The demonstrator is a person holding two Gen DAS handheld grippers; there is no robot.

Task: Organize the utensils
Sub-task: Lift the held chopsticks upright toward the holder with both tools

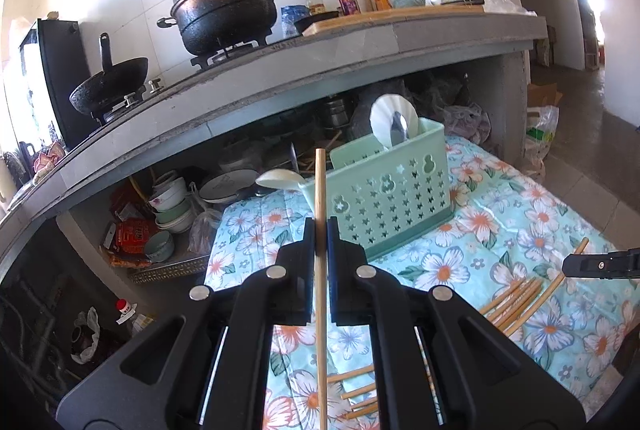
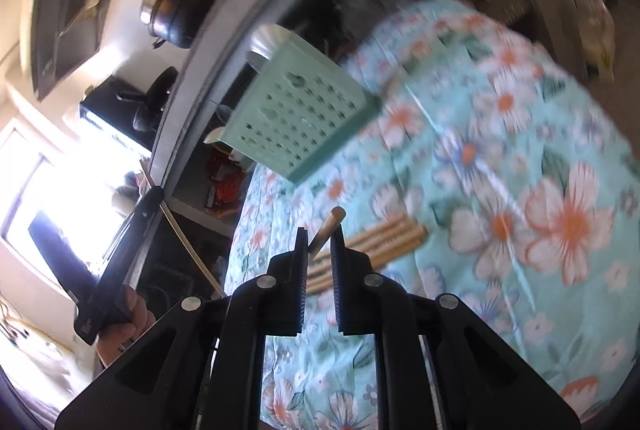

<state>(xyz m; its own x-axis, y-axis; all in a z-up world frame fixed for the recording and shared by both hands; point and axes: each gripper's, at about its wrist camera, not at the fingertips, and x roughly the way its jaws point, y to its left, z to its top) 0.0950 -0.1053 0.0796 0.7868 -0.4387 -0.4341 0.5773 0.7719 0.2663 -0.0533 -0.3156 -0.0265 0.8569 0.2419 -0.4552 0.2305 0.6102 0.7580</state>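
Observation:
My left gripper [image 1: 321, 232] is shut on a wooden chopstick [image 1: 320, 190] and holds it upright in front of the green perforated utensil basket [image 1: 384, 198]. The basket holds a white spoon [image 1: 390, 118], a metal spoon [image 1: 399, 128] and a pale spoon [image 1: 278, 179] at its left end. My right gripper [image 2: 320, 242] has a chopstick [image 2: 329, 226] between its jaws, which stand slightly apart; I cannot tell if they grip it. More chopsticks [image 2: 376, 238] lie on the floral cloth [image 2: 500, 170] beneath it. The basket [image 2: 304, 110] shows blurred in the right wrist view.
Loose chopsticks [image 1: 516, 300] lie on the floral cloth [image 1: 520, 198], more [image 1: 356, 390] near the front. A grey counter [image 1: 280, 70] with a black pot [image 1: 226, 6] and a wok [image 1: 108, 86] overhangs shelves of bowls [image 1: 172, 206].

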